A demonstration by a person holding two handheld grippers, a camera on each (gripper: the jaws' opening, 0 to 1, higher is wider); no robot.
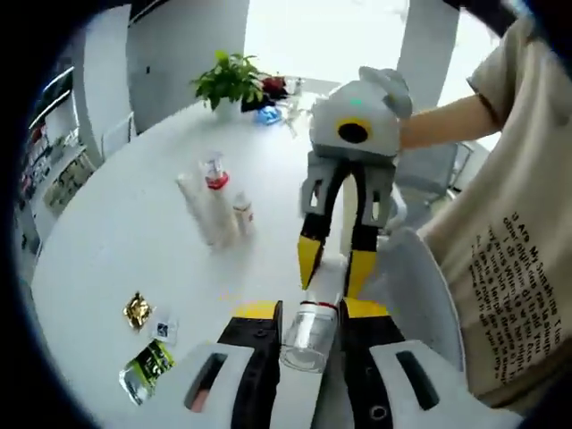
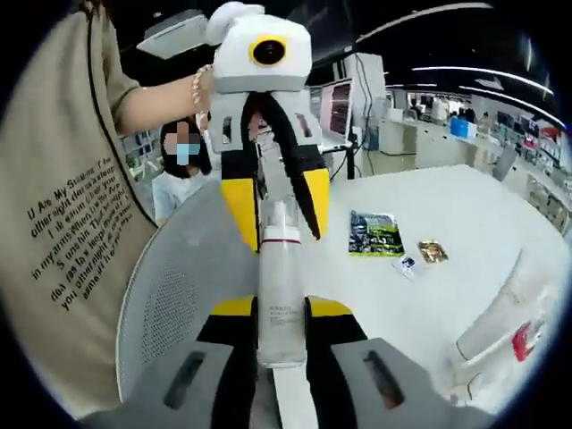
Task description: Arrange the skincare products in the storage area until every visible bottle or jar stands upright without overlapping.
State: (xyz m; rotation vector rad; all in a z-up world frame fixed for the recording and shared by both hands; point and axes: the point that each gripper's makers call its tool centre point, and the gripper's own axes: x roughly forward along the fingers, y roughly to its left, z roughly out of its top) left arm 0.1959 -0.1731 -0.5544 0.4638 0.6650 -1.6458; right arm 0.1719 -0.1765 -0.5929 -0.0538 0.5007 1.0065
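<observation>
A slim white bottle (image 2: pixel 281 299) with a clear cap (image 1: pixel 308 338) and a red ring is held in the air between both grippers. My left gripper (image 1: pixel 311 315) is shut on the cap end. My right gripper (image 2: pixel 281 313) is shut on the white body. In the left gripper view the right gripper (image 1: pixel 332 264) comes down from above. In the right gripper view the left gripper (image 2: pixel 277 210) does the same. On the white table (image 1: pixel 116 241) stand a white tube (image 1: pixel 192 206), a pump bottle (image 1: pixel 216 192) with a red collar and a small bottle (image 1: pixel 243 214), close together.
A gold sachet (image 1: pixel 137 310), a small white packet (image 1: pixel 164 328) and a green sachet (image 1: pixel 147 366) lie near the table's edge. A potted plant (image 1: pixel 231 80) stands at the far end. A white mesh chair (image 2: pixel 170 295) and a person's beige shirt (image 2: pixel 63 223) are close by.
</observation>
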